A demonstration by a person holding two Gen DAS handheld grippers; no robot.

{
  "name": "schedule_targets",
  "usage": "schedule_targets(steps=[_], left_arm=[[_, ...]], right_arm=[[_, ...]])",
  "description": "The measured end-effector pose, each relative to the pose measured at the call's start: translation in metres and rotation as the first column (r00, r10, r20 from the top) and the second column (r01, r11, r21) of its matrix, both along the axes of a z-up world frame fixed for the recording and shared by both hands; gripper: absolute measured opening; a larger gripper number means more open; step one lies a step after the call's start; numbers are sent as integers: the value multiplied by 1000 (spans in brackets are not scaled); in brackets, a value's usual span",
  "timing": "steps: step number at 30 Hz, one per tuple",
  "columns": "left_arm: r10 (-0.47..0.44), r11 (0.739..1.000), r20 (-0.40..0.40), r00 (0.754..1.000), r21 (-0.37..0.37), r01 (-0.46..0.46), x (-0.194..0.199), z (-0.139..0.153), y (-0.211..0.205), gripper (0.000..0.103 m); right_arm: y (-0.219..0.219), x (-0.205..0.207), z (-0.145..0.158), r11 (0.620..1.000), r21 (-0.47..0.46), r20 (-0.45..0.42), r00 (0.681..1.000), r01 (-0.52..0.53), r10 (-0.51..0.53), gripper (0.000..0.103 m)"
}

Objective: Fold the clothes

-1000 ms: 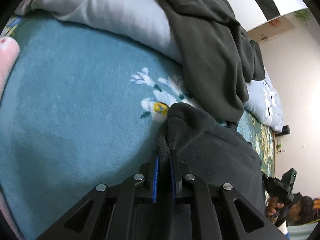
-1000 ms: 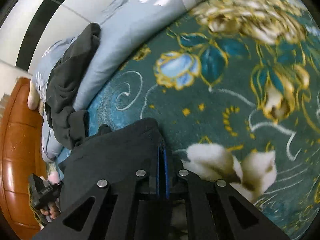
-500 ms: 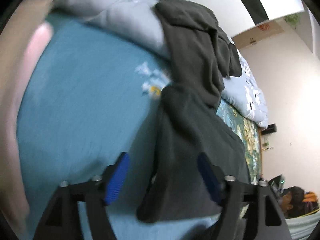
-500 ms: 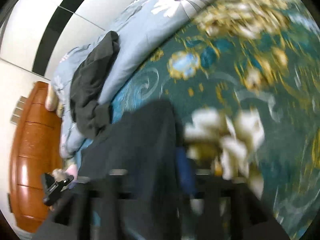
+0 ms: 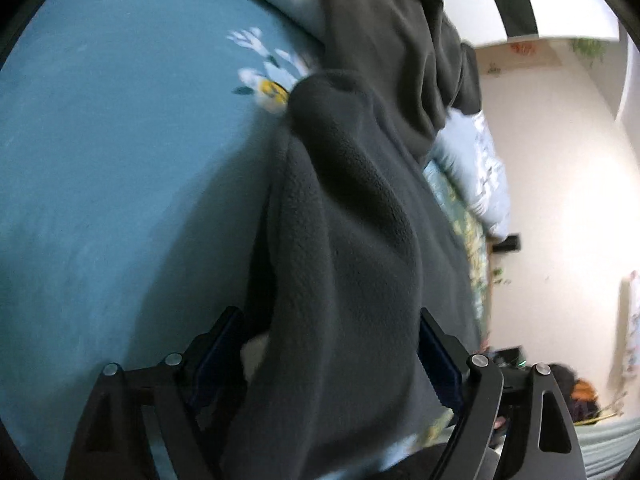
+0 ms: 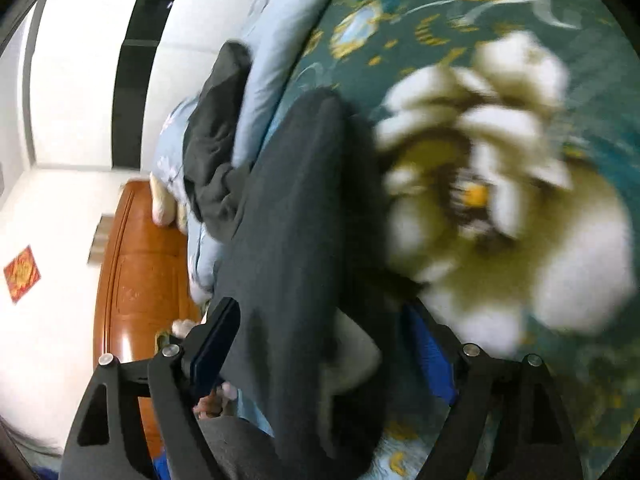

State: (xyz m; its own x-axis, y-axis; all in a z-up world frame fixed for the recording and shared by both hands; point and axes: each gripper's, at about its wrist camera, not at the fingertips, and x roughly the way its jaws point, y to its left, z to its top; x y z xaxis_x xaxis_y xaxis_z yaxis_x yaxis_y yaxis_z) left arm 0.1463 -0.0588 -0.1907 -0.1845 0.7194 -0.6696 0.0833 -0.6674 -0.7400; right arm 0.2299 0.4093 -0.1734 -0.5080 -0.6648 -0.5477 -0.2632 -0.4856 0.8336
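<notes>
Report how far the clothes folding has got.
Done: the dark grey fleece garment lies doubled over on the bedspread.
In hand: nothing; left tool and right tool are both open.
Left: the other dark garment, heaped on the pale blue quilt.

A bed is carrying everything here. Its teal blanket (image 5: 120, 168) is spreading flat across the left wrist view, showing a small white and yellow flower print (image 5: 266, 80). In the right wrist view the same cover (image 6: 460, 12) is showing gold scrolls and a large white bloom, blurred. A dark grey fleece garment (image 5: 352, 248) is lying directly on the blanket in a long strip. A pale blue quilt (image 6: 276, 52) is bunching along the far edge, with a second dark garment (image 6: 214, 120) draping over it. A wooden headboard (image 6: 136, 264) is standing at the bed's end.
</notes>
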Motion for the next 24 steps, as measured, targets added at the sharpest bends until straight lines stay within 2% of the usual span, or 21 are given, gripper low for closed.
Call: schedule_targets(steps=[4,5,6,7,8,9,12,15,18,24], left_arm=[[-62,995,-6,998,-81,61,-6,7,11,85],[-67,992,-17,998,-108,64,-5,10,12,79],[-70,988,-34,997,-141,65,-4,14,15,67],[-75,982,-47,996,-175,66,-3,18,18,64],[-84,976,-60,995,-206,70,-1,22,21,57],[-96,969,-75,993,-235,76,0,26,24,50],[-124,953,-107,987,-290,88,2,41,30,38],[-140,951,-154,978,-296,89,4,64,33,35],[-155,959,-215,964,-266,95,6,95,30,34],[-157,976,-370,916,-200,87,7,173,1,34]], right_arm=[[-14,-23,-1,998,13,-1,998,-67,67,85],[-17,-29,-1,996,17,-1,997,-83,83,83],[-19,-31,0,996,27,10,996,-87,87,76],[-21,-31,0,995,49,31,996,-87,86,61],[-21,-30,2,993,77,56,995,-88,84,54],[-21,-28,4,992,88,70,994,-85,79,50],[-25,-27,17,991,112,86,994,-72,63,40],[-35,-32,42,985,157,82,995,-73,61,34],[-46,-36,73,974,206,70,994,-95,82,33],[-78,-46,148,943,297,9,988,-152,156,32]])
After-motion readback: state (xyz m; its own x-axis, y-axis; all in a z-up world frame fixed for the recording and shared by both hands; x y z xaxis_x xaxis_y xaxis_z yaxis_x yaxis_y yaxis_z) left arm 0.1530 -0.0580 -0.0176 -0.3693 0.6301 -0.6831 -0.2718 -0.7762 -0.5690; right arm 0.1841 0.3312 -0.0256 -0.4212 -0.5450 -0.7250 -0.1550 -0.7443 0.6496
